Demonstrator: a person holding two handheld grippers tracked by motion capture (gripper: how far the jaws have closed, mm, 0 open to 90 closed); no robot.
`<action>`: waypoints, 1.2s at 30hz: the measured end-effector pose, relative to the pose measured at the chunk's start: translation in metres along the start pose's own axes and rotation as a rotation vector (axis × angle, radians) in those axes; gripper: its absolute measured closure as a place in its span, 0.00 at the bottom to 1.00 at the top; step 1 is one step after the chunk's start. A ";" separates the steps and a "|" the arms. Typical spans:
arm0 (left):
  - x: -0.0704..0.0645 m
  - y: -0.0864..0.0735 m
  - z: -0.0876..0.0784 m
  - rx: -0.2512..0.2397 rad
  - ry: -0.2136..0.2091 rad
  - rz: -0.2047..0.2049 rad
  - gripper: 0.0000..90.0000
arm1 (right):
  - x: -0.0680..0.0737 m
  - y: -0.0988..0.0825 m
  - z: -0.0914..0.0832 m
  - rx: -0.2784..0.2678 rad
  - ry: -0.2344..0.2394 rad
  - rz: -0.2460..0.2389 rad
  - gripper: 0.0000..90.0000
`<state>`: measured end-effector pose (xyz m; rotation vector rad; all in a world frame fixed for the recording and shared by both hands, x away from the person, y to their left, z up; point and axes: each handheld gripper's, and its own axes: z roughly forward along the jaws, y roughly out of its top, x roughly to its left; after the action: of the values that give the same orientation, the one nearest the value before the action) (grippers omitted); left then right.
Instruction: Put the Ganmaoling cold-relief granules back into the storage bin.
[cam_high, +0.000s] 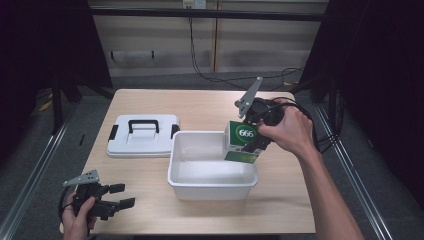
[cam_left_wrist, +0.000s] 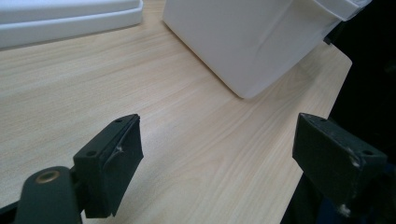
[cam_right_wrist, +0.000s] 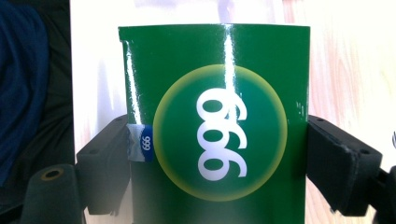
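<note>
A green and white box (cam_high: 242, 142) printed with "666" hangs over the right rim of the white tub (cam_high: 196, 180), tilted, with my right gripper (cam_high: 256, 139) shut on its sides. In the right gripper view the green box face (cam_right_wrist: 219, 135) sits squeezed between both black pads (cam_right_wrist: 112, 163). My left gripper (cam_high: 125, 196) rests low near the table's front left corner, held in a hand. In the left gripper view its jaws stand wide apart over bare wood, gripper (cam_left_wrist: 219, 158) open, with the tub wall (cam_left_wrist: 247, 42) ahead.
A white lid with a black handle (cam_high: 143, 135) lies flat on the table left of the tub. Its edge (cam_left_wrist: 70, 21) shows in the left gripper view. The wooden table (cam_high: 150, 175) has free room in front of the tub. Cables trail behind the table.
</note>
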<state>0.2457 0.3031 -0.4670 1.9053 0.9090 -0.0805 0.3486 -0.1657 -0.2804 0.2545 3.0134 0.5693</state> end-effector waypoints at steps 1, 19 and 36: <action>0.000 0.000 0.000 0.000 0.000 0.000 0.18 | 0.000 0.000 0.000 0.000 0.000 0.000 0.18; 0.001 0.000 0.000 -0.002 -0.004 -0.003 0.18 | -0.004 0.011 0.039 0.104 0.025 -0.030 0.18; 0.001 0.000 -0.001 -0.004 -0.007 -0.002 0.18 | -0.003 0.007 0.080 0.188 0.049 -0.031 0.18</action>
<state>0.2461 0.3039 -0.4668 1.8991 0.9060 -0.0858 0.3602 -0.1316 -0.3523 0.2063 3.1148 0.2930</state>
